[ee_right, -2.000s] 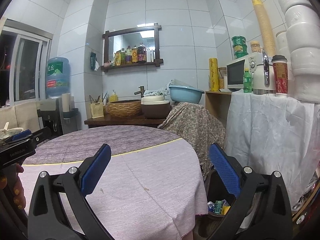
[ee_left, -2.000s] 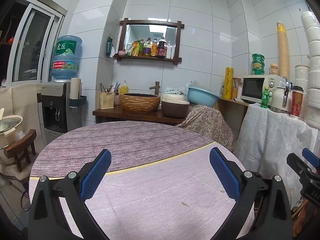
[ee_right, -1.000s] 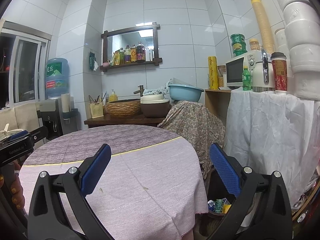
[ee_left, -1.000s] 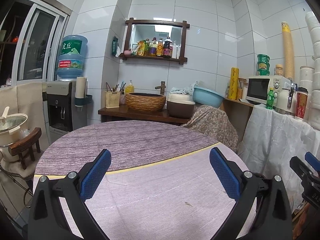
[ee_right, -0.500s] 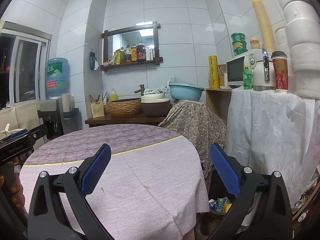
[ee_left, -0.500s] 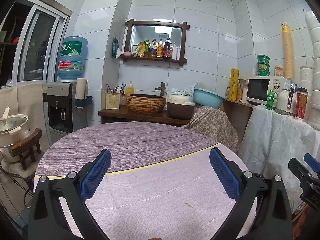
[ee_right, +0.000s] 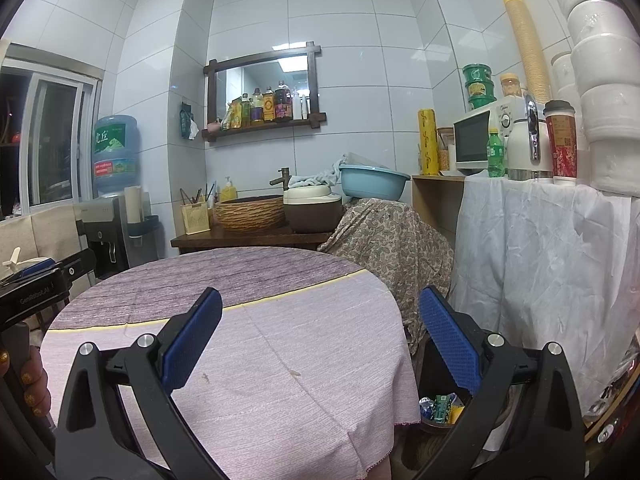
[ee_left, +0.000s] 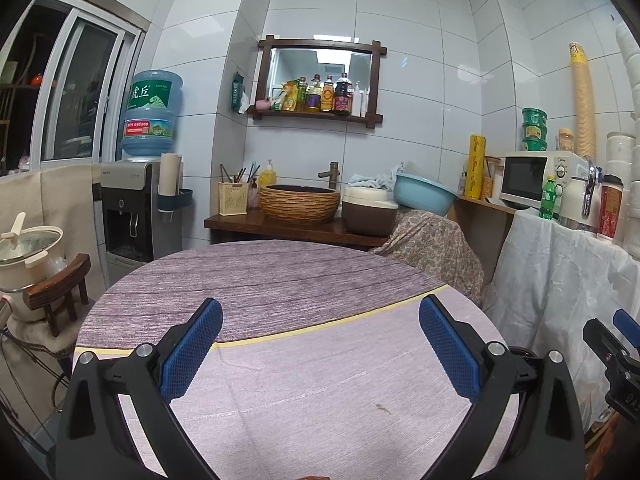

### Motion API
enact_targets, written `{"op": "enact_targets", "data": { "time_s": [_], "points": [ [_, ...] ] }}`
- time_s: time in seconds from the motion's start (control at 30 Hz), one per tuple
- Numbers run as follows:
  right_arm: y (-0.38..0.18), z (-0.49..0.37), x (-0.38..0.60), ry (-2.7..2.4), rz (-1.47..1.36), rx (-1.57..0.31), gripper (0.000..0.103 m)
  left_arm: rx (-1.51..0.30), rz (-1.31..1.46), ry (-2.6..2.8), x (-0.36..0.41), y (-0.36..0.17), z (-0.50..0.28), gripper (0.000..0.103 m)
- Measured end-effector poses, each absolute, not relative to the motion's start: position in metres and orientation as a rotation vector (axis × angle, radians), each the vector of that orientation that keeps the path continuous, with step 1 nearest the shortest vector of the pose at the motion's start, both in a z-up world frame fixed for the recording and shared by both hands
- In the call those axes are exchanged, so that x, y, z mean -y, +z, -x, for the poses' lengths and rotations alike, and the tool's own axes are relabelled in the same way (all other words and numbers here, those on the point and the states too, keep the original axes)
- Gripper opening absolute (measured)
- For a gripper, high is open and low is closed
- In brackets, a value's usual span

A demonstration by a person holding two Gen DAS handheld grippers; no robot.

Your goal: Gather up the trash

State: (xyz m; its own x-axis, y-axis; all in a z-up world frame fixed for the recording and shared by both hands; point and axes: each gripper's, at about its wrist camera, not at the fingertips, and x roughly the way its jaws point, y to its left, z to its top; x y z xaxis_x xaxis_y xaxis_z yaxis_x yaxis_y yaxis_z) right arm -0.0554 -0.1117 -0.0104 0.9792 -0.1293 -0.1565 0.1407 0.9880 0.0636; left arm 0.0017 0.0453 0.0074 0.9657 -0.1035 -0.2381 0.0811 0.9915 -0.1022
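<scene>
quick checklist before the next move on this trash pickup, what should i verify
1. Left gripper open and empty: ok.
2. Right gripper open and empty: ok.
3. Trash bin beside the table, wrappers inside: ok.
4. Trash left on the tablecloth: only a small speck visible; near edge cannot tell.
5. Grippers apart from each other: ok.
</scene>
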Motion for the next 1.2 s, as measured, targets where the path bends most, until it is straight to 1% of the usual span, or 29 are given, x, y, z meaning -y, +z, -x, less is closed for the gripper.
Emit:
{"op": "enact_targets", "data": {
  "time_s": [1.2],
  "points": [
    [-0.0146, 0.0541, 0.1116, -0.132, -0.083, -0.163, 0.097, -0.27, 0.081, -0.1, -0.0456, 0.0056, -0.0071, 0.098]
  ]
}}
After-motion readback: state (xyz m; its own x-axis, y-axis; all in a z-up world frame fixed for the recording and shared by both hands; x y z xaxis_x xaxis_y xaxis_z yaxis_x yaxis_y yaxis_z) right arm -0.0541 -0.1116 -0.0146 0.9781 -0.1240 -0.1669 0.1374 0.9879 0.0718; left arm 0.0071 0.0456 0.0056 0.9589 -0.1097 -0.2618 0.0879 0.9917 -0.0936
